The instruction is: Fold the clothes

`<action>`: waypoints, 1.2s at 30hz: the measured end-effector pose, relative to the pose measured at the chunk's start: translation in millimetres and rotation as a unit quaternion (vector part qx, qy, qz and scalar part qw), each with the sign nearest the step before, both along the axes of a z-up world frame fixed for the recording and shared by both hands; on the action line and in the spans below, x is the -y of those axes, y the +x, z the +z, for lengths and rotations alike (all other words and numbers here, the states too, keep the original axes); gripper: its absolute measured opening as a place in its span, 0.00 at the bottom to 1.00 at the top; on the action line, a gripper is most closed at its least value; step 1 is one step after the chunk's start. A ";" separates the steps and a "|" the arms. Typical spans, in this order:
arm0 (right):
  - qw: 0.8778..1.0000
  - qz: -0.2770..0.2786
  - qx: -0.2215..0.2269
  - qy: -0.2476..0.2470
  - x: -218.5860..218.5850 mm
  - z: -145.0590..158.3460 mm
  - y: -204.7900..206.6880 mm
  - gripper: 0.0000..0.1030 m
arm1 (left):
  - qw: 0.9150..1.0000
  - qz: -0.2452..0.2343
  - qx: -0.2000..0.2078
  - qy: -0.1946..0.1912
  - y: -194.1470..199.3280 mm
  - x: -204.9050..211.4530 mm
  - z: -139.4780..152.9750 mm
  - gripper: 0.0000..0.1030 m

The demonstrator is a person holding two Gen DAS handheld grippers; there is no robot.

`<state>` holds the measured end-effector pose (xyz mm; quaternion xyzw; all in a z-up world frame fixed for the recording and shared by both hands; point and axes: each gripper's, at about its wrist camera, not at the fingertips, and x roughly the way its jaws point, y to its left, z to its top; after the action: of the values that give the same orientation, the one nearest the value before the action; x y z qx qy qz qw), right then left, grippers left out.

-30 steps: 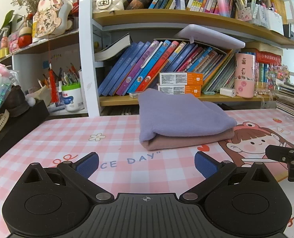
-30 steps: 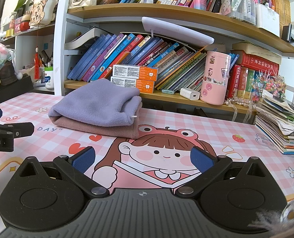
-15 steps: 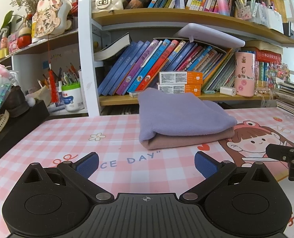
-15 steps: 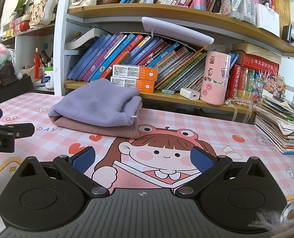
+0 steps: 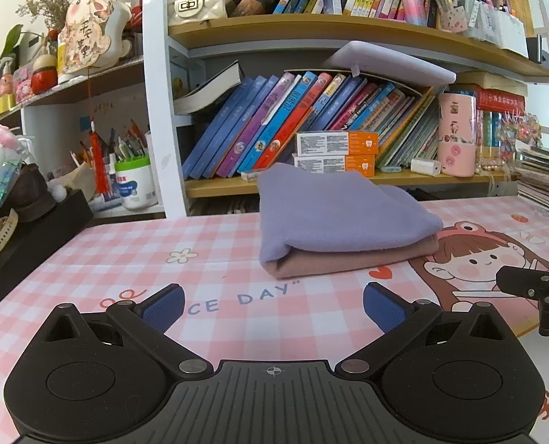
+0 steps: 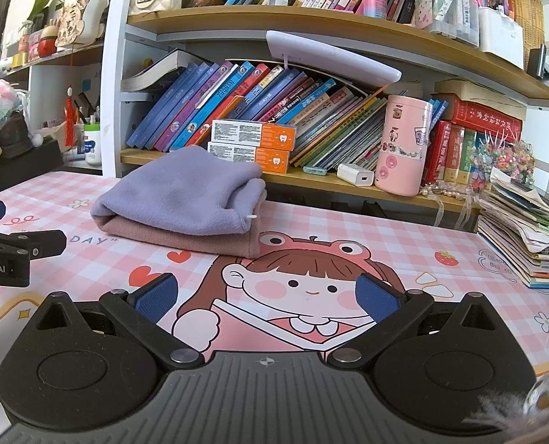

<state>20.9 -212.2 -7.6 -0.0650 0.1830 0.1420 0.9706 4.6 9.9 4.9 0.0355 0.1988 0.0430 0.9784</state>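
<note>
A folded lavender cloth (image 5: 333, 211) (image 6: 185, 196) lies on top of a folded dusty-pink cloth (image 5: 352, 259) (image 6: 185, 238), stacked on the pink checked desk mat (image 5: 126, 255) near the shelf. My left gripper (image 5: 273, 305) hovers low over the mat, short of the stack, open with nothing between its blue pads. My right gripper (image 6: 265, 298) stands open and empty over the cartoon girl print, to the right of the stack. Each gripper's finger shows at the other view's edge.
A bookshelf (image 6: 311, 181) with leaning books, two orange boxes (image 6: 252, 144) and a pink canister (image 6: 402, 144) runs behind the mat. A pile of papers and books (image 6: 526, 236) sits at the right. A black box (image 5: 26, 240) with clutter borders the left.
</note>
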 end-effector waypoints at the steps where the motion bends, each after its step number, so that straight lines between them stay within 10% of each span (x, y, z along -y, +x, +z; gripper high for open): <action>1: 1.000 0.000 0.000 0.000 0.0 0.1 0.2 1.00 | 1.000 0.000 0.000 0.000 0.1 0.1 0.0 1.00; 36: 1.000 0.000 0.001 -0.001 -0.3 -0.3 -0.1 1.00 | 1.000 -0.006 0.002 0.003 -0.2 1.5 0.1 1.00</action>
<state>20.8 -211.9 -7.9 -0.0656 0.1825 0.1415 0.9708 4.4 8.4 5.1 0.0397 0.1966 0.0380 0.9789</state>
